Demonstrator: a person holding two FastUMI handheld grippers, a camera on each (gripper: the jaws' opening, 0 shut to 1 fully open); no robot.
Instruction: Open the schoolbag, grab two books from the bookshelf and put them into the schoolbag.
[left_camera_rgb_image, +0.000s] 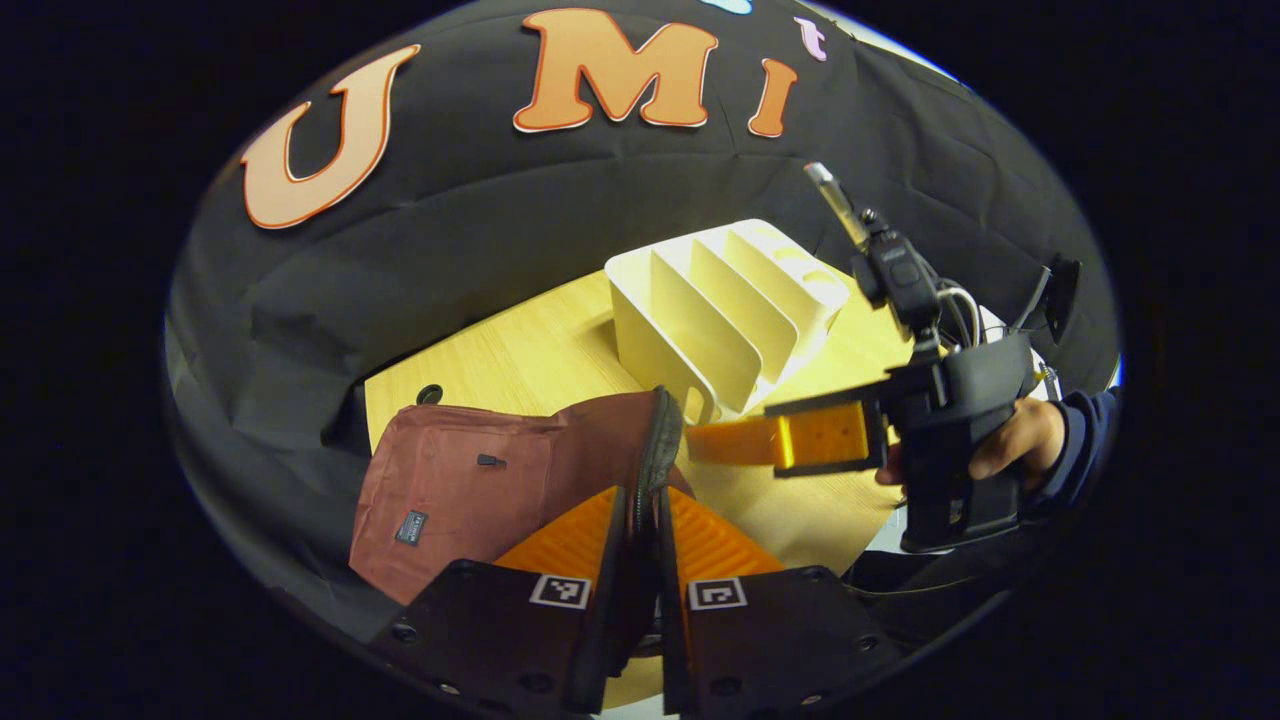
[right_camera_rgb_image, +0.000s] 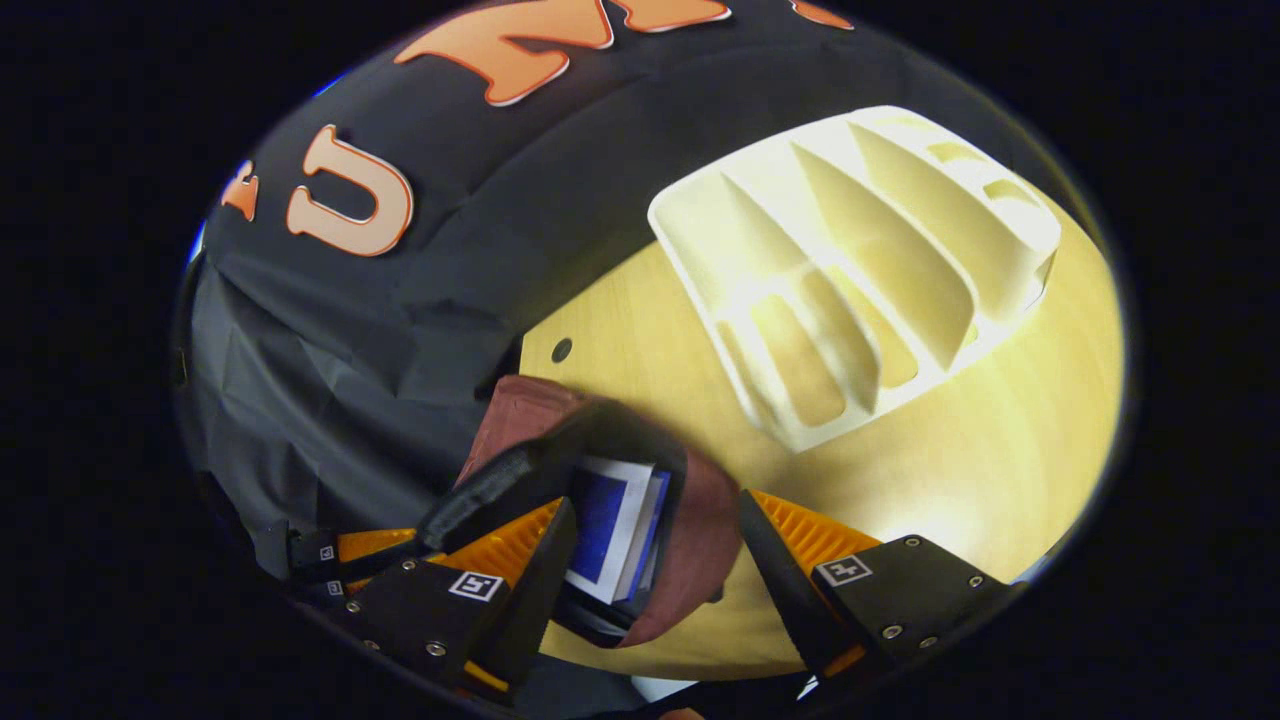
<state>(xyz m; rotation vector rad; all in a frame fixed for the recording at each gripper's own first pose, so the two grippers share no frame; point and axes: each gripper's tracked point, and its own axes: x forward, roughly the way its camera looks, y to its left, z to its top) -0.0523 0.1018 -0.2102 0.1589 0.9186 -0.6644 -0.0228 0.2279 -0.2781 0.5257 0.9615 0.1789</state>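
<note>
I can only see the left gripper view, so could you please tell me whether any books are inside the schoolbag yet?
Observer: Yes. The right gripper view looks into the open mouth of the schoolbag, and books stand inside it.
Operator: Thank you. Can you tell how many there are?
Observer: I see one blue cover with a white border and a second blue edge right behind it, so it looks like two, though I cannot be sure.
Operator: And where is the right gripper relative to that opening?
Observer: The right gripper is open, with the bag's mouth lying between its spread fingers and neither finger pressing on it.
</note>
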